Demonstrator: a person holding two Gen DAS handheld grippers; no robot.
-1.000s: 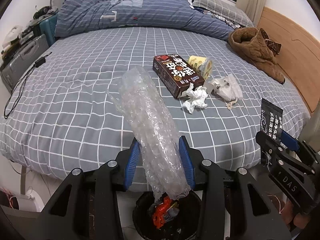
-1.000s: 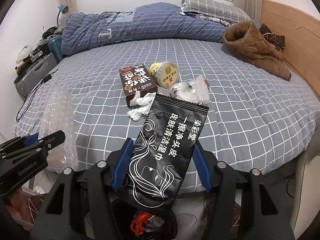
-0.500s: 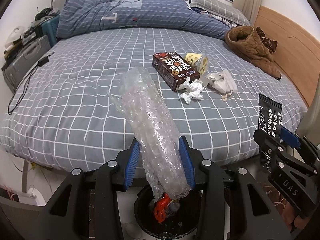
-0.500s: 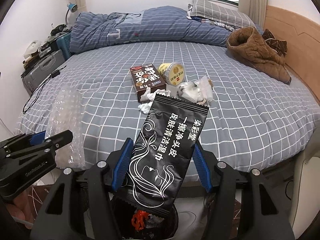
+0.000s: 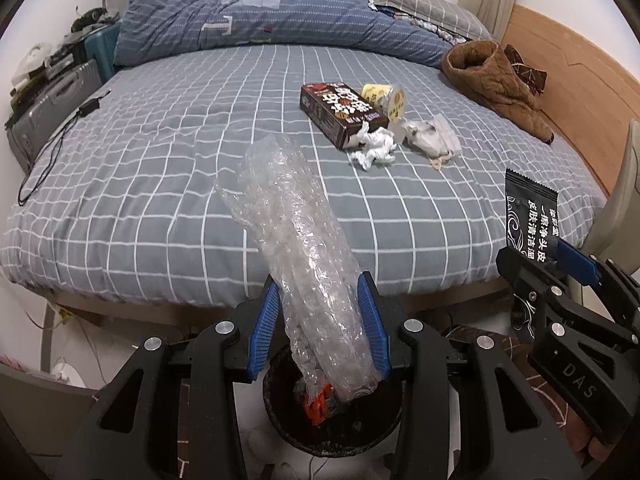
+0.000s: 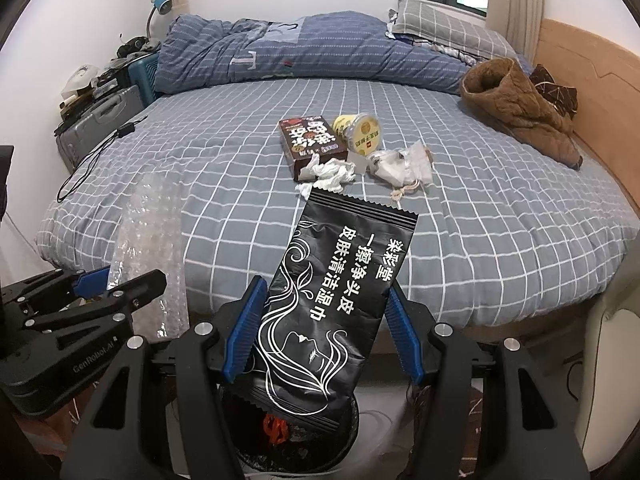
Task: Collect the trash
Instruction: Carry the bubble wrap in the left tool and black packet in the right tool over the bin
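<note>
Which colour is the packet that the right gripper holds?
The packet is black with white line art and white Chinese text; the right wrist view shows it best.

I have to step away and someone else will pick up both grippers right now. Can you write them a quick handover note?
Left gripper: shut on the bubble wrap, lower end hanging over the black bin.
Right gripper: shut on the black wipes packet, also above the bin.
Done: both pieces are lifted off the bed; the bin already holds some red trash.
Left: release both into the bin, then collect the brown box, yellow cup, crumpled tissue and clear plastic wrapper from the bed.
</note>
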